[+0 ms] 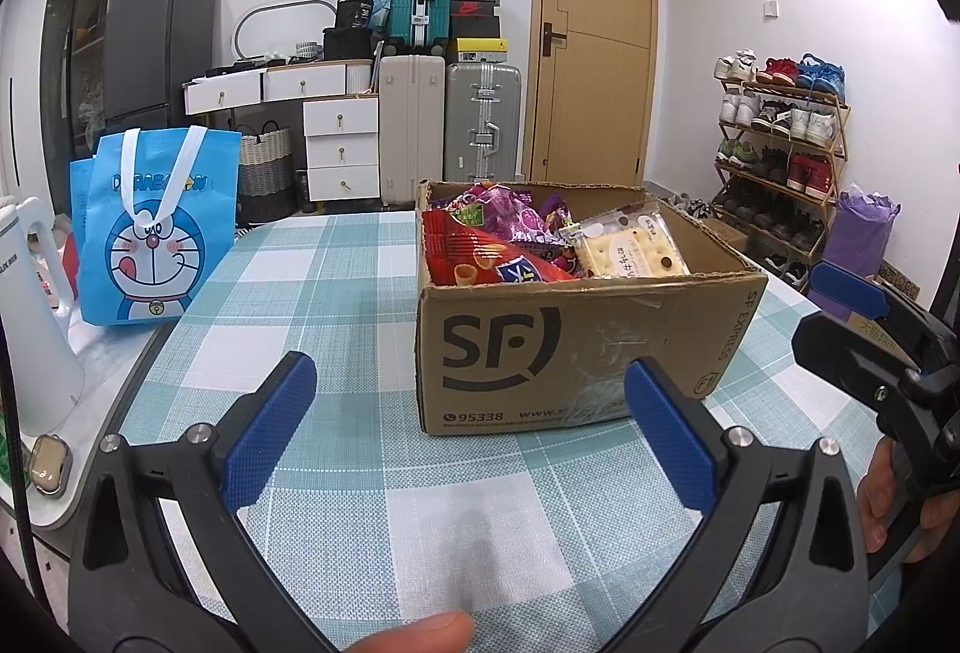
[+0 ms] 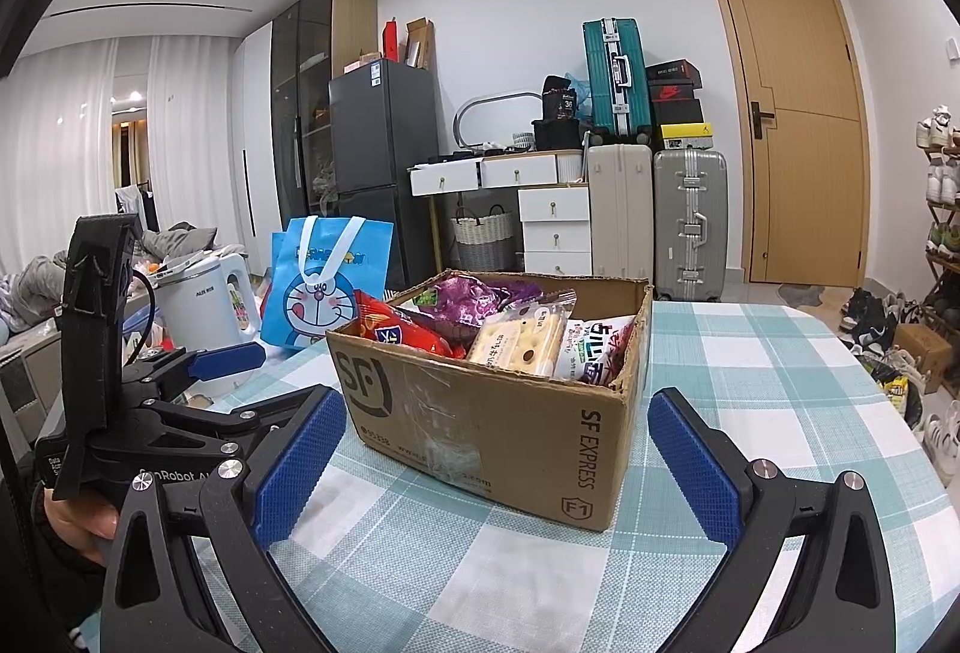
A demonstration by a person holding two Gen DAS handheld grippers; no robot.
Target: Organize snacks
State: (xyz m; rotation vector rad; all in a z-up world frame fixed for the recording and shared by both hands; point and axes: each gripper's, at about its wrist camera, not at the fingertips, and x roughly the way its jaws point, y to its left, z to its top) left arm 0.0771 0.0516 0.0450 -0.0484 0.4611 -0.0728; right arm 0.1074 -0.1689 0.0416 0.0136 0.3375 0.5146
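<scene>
An open brown SF cardboard box [image 1: 576, 353] [image 2: 498, 413] stands on the checked tablecloth [image 1: 336, 293], filled with snack packs: a red bag [image 1: 480, 257] [image 2: 408, 332], purple bags [image 1: 516, 215] [image 2: 462, 302], a clear pack of cream crackers [image 1: 630, 248] [image 2: 522, 338] and a white pack with dark lettering [image 2: 594, 350]. My left gripper [image 1: 471, 437] hovers open just in front of the box, nothing between its blue pads. My right gripper [image 2: 498, 467] is open too, facing the box's near corner. Each gripper shows in the other's view, the right one [image 1: 870, 329], the left one [image 2: 198, 371].
A blue Doraemon tote bag [image 1: 150, 239] [image 2: 324, 287] stands upright at the table's far left. A white kettle [image 1: 30, 317] [image 2: 204, 305] sits on the counter beside it. Suitcases [image 1: 480, 119], a drawer unit [image 1: 342, 143], a door and a shoe rack [image 1: 780, 143] line the room behind.
</scene>
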